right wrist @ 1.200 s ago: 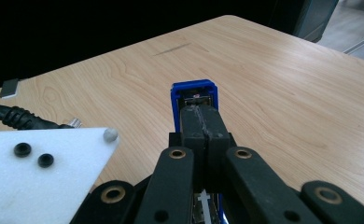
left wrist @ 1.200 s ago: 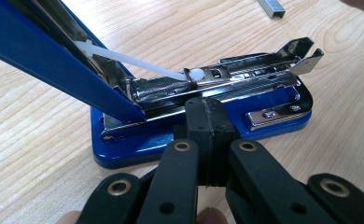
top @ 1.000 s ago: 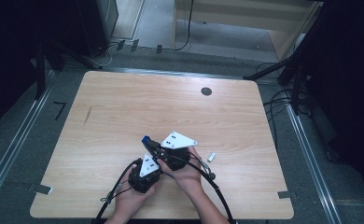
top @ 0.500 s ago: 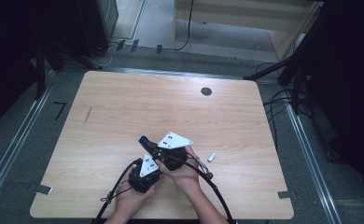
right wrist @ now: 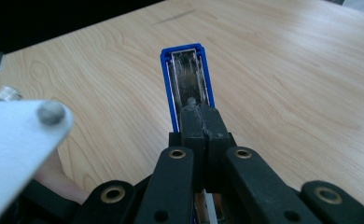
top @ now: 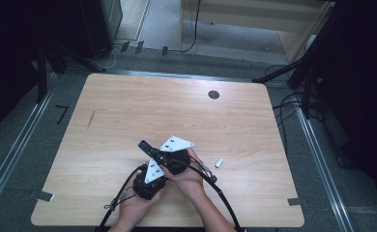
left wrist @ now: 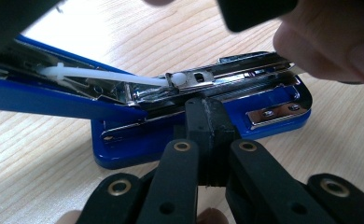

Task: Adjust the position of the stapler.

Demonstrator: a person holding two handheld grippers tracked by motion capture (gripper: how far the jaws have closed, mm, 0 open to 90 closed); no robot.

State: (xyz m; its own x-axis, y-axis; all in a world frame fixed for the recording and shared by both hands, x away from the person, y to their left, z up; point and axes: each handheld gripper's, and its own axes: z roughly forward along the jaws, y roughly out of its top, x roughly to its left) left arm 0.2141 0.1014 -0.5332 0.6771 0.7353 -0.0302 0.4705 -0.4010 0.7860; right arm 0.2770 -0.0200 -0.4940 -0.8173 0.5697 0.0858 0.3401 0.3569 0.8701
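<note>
A blue stapler (left wrist: 203, 128) lies swung open near the table's front middle. Its base and metal magazine (left wrist: 236, 79) rest on the wood, and a white pusher rod (left wrist: 101, 77) runs into the magazine. My left gripper (left wrist: 207, 112) is shut on the side of the base. The blue top cover (right wrist: 187, 70) points away with its hollow underside showing, and my right gripper (right wrist: 199, 114) is shut on its near end. In the high view the cover's tip (top: 143, 143) sticks out left of both grippers, left gripper (top: 153, 166) and right gripper (top: 166, 155), which are held close together.
A small white piece (top: 219, 162) lies on the table to the right of the hands. A black round grommet (top: 213, 94) sits at the far middle right. Cables trail from the grippers toward the front edge (top: 177, 225). A fingertip (left wrist: 329, 42) hovers by the magazine's end.
The blue cover's tip has drifted slightly left with the right gripper. The hands and left gripper have stayed nearly in place.
</note>
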